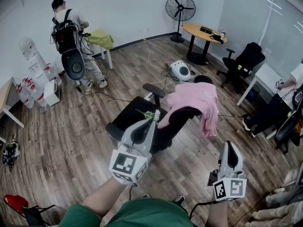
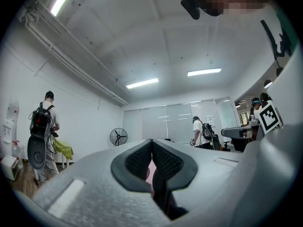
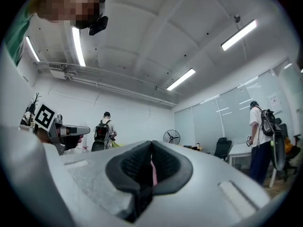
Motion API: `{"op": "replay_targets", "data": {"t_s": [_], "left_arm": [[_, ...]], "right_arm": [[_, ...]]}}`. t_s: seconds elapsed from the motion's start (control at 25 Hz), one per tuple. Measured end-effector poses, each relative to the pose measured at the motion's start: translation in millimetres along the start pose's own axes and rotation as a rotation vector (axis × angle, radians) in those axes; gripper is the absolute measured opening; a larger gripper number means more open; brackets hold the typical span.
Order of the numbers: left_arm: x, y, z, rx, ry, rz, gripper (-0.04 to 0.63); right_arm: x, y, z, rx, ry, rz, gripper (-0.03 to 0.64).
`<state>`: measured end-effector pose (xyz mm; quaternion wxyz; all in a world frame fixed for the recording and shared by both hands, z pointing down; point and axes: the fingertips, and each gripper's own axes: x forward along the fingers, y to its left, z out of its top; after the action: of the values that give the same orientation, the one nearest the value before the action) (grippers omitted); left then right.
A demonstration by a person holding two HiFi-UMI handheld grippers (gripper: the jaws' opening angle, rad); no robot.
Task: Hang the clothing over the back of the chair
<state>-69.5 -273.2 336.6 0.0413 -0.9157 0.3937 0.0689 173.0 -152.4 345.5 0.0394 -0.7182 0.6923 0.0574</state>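
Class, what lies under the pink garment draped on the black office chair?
The chair backrest shows below the pink garment; the backrest's top edge is covered by the fabric, so it cannot be seen.

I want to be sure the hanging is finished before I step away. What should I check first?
1. Pink garment draped over the chair back: ok.
2. Left tongs shut with nothing in them: ok.
3. Right tongs shut with nothing in them: ok.
4. Both tongs apart from the garment: ok.
5. Garment hung securely enough not to slide off: cannot tell, as its far side is hidden.
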Motion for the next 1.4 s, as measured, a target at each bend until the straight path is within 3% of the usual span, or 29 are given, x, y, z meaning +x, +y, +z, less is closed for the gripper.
{"op": "replay_targets", "data": {"t_s": [0.48, 0.8, 1.4], "left_arm": [[-39.4, 28.4, 12.3, 0.036, -0.036, 0.028, 0.011], [-55.2, 35.5, 0.6, -0.004, -0.026, 0.059, 0.011], [-62.0, 38.6, 1.1, 0.002, -0.026, 0.054, 0.011]], "right_arm": [[1.2, 52.7, 14.9, -0.027, -0.026, 0.051, 0.003], [-1.0, 64.1, 10.1, -0.044, -0.008, 0.078, 0.004], [-6.4, 69.2, 15.2, -0.032, -0.011, 0.082, 0.003]]}}
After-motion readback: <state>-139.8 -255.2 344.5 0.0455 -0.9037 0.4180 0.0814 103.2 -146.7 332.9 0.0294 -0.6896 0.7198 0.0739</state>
